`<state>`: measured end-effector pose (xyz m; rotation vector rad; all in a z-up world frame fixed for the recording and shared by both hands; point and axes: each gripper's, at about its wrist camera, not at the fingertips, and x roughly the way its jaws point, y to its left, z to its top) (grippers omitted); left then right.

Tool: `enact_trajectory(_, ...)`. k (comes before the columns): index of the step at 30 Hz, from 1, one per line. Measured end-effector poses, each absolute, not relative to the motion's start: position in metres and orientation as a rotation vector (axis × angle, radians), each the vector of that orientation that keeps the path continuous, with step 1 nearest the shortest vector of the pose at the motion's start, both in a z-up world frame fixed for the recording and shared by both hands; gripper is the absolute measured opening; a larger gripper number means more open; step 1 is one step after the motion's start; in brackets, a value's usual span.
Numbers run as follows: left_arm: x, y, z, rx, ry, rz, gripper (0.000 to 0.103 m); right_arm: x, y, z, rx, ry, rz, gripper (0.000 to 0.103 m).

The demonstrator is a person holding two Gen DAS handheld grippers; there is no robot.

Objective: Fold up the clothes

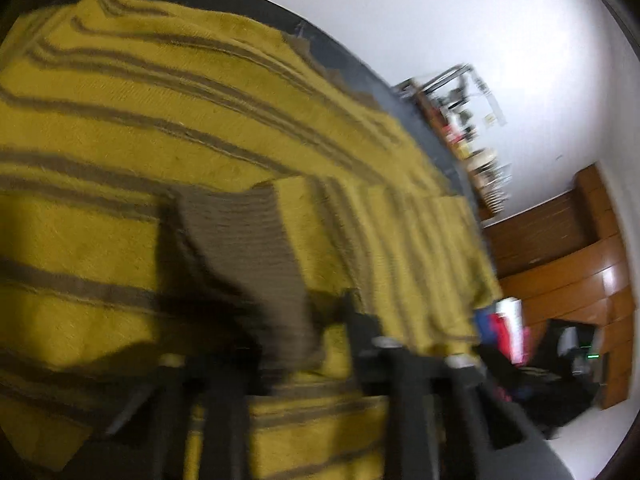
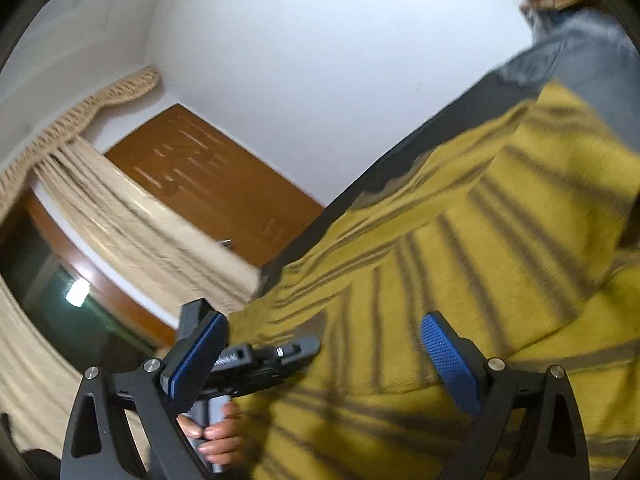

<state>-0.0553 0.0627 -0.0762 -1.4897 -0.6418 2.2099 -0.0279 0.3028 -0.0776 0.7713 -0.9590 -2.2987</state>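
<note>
You are mid-fold: your left tongs point(image 1: 304, 344) pinch the brown ribbed cuff point(image 1: 244, 240) of the yellow striped sweater point(image 1: 160, 112) spread on the dark worktop point(image 1: 344, 56), the sleeve running away from you across the body. Your right tongs point(image 2: 324, 356) hang wide, gripping nothing; next, lay that sleeve flat.

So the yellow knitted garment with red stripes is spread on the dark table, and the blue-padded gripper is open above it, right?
Not quite: the stripes on the yellow knitted garment are brown-grey, not red, as both wrist views show. The rest holds: it lies on the dark table, and the blue-padded right gripper is open above it.
</note>
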Motion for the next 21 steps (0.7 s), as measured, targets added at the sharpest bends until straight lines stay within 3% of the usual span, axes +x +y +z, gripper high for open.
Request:
enact_trajectory(6,-0.062,0.076,-0.044,-1.420,-0.464,2.314,0.010,-0.027,0.306,-0.079,0.808,-0.948,-2.381,0.099)
enact_trajectory(15,-0.092,0.041,0.035,-1.143,-0.447,2.513,0.010,-0.027,0.312,-0.078,0.823,-0.924,-2.484,0.099)
enact_trajectory(21,-0.111,0.018,0.016,-1.190,-0.454,2.539,0.010,-0.031,0.312,-0.083,0.868,-0.925,-2.495,0.099)
